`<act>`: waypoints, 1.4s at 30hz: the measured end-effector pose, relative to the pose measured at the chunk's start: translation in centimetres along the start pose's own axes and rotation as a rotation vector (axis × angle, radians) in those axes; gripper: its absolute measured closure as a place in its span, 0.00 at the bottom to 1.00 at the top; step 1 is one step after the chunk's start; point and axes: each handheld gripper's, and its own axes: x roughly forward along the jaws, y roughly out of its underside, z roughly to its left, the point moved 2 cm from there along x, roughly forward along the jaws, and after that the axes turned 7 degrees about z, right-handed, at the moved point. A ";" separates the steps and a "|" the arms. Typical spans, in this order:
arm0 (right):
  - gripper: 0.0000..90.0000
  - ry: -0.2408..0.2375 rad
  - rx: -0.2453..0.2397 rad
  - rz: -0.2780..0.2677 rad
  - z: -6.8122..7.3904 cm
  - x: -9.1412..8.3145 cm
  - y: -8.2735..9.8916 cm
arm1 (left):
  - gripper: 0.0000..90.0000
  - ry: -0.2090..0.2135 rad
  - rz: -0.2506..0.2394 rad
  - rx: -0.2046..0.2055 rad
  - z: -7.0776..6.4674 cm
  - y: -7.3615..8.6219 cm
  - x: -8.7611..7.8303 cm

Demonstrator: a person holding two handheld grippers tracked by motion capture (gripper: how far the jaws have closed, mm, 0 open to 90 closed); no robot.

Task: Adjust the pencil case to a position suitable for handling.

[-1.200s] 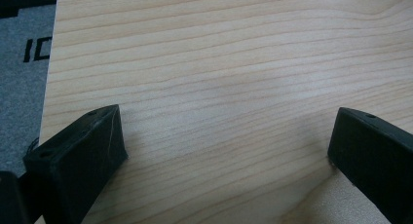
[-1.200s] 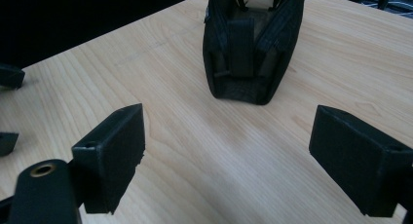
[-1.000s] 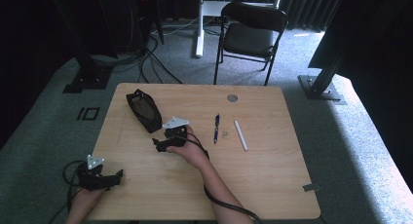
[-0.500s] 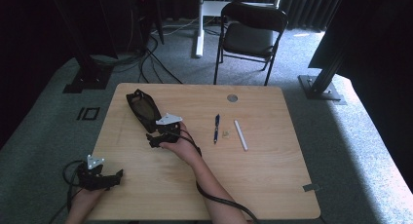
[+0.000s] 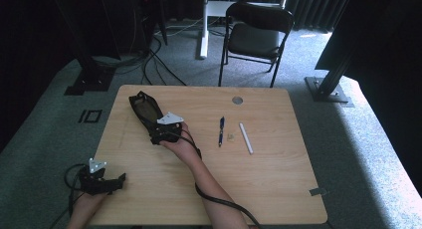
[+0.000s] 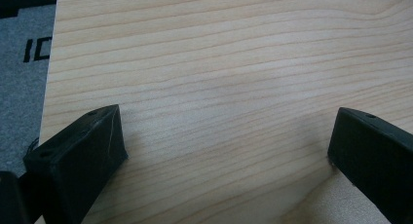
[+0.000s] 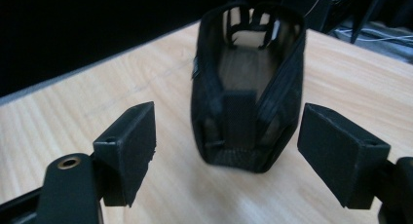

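Low at the lower left of the high view, my left gripper [image 5: 115, 180] rests at the near corner of the wooden surface [image 5: 278, 189], its jaws spread wide with only bare wood grain between them in the left gripper view [image 6: 226, 136]; it holds nothing. Toward the upper middle-left, my right gripper [image 5: 155, 137] sits right at the near end of a black mesh pouch [image 5: 143, 109] lying open on the surface. In the right gripper view the jaws stand wide on either side of that pouch [image 7: 248, 102], not touching it. Further right lie a blue pen [image 5: 221, 131], a small tan scrap [image 5: 231, 137] and a white stick [image 5: 246, 138], well apart from both grippers.
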 end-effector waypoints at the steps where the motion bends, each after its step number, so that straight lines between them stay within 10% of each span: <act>1: 0.30 0.003 -0.004 -0.002 0.0 0.0 0.0 | 0.00 0.000 0.000 0.000 0.0 0.0 0.0; 11: 0.54 -0.013 0.066 0.039 0.0 0.5 -0.5 | 0.00 -0.001 0.000 0.002 0.0 0.0 0.0; 24: 0.80 0.064 0.034 0.069 0.3 1.2 -0.7 | 0.00 0.000 0.000 0.002 0.0 0.0 0.0; 42: 0.82 0.040 0.060 0.077 0.0 -0.9 0.5 | 0.00 0.000 0.000 0.000 0.0 0.0 0.0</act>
